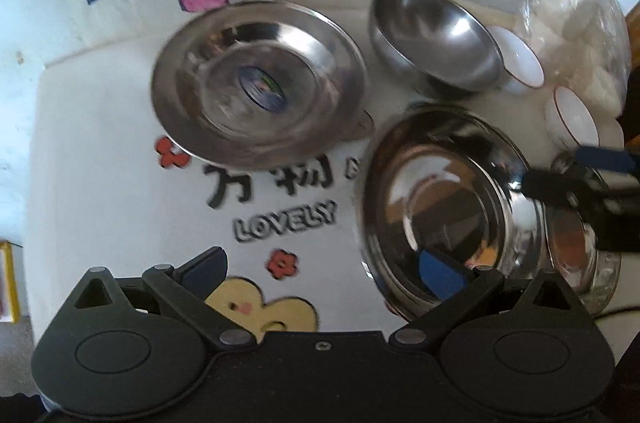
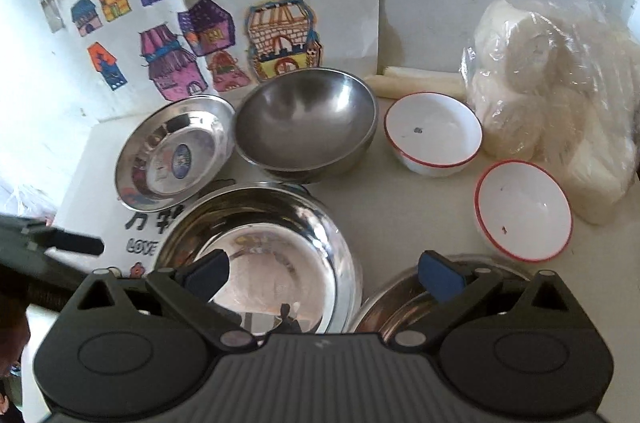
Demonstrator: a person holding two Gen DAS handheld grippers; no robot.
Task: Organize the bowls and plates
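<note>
A flat steel plate with a blue sticker [image 1: 256, 87] [image 2: 172, 155] lies at the back left. To its right stands a deep matte steel bowl [image 1: 436, 39] [image 2: 308, 123]. In front lies a shiny steel dish [image 1: 448, 207] [image 2: 256, 247], and a second steel dish [image 1: 580, 255] [image 2: 408, 299] sits right of it. Two white red-rimmed bowls [image 2: 434, 135] [image 2: 522, 211] stand at the right. My left gripper [image 1: 322, 271] is open, its right finger over the shiny dish's near rim. My right gripper [image 2: 324, 277] is open, straddling both front dishes.
A white printed table cover [image 1: 100, 143] carries the dishes. Children's house drawings [image 2: 240, 23] lean on the wall behind. A plastic bag of white paper rolls [image 2: 552, 103] fills the right side, with a rolled paper [image 2: 416, 79] behind the white bowls.
</note>
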